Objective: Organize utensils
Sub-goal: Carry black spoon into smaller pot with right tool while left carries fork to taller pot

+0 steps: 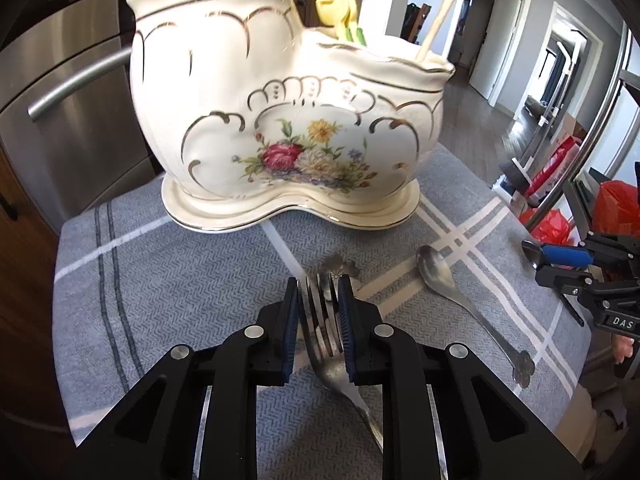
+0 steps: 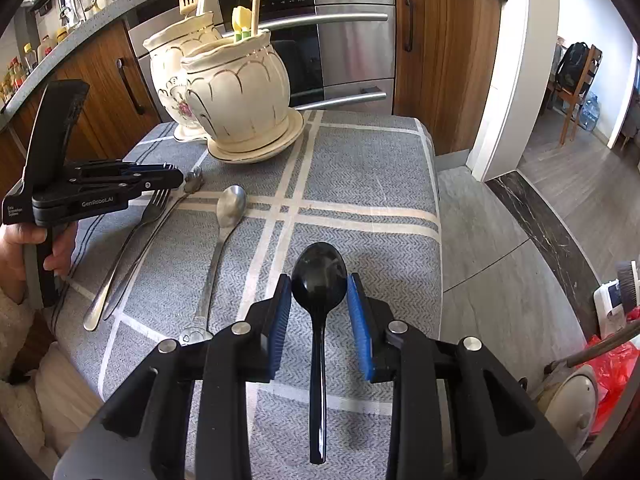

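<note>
A cream two-chamber ceramic utensil holder with painted flowers stands at the back of the table; it also shows in the right wrist view. It holds a fork, a wooden stick and yellow-green utensils. My left gripper has its jaws narrowly apart around the tines of a steel fork, with a second steel utensil under it. A steel spoon lies to the right. My right gripper is open around a black plastic spoon lying on the cloth.
A grey checked cloth covers the small table, whose right edge drops to a tiled floor. Steel oven fronts and wooden cabinets stand behind. Red bags lie on the floor to the right.
</note>
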A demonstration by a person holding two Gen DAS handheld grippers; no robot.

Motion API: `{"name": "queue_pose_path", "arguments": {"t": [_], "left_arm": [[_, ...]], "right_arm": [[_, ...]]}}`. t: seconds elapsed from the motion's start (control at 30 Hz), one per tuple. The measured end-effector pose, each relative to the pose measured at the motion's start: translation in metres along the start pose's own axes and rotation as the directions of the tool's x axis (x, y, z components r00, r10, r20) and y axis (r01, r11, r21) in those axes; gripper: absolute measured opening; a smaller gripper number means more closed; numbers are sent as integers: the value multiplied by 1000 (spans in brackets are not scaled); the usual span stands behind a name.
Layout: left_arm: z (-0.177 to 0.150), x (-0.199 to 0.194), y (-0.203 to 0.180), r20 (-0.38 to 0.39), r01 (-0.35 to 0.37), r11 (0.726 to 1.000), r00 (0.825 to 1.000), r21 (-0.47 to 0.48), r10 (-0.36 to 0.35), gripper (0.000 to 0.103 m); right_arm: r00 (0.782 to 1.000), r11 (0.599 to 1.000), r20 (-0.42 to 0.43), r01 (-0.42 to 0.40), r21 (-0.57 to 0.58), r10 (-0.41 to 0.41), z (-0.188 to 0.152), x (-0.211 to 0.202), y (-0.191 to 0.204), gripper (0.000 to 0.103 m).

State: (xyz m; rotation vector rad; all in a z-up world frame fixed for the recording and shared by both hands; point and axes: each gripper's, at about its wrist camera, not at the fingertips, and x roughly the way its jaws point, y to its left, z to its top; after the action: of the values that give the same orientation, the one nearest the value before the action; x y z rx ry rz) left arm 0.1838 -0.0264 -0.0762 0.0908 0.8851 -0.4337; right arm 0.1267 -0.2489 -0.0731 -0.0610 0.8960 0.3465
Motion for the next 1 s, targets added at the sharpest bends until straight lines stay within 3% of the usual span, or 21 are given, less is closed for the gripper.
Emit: {"name": "queue_pose_path", "arguments": {"t": [0.67,0.83,1.0], "left_arm": [[8,-81,-9,177,-43,999,983,34,36,15],[11,-96,-17,201,-58,997,979,57,45,4],[10,-105,-23,222,-83,994,973,75,65,3]], "right_arm": [[995,1000,95,-19,12,18,6,-25,8,29],[994,1000,111,-23,3,22,8,-29,13,29],[989,1000,146,-28,5,27,12,-38,16,29]]}}
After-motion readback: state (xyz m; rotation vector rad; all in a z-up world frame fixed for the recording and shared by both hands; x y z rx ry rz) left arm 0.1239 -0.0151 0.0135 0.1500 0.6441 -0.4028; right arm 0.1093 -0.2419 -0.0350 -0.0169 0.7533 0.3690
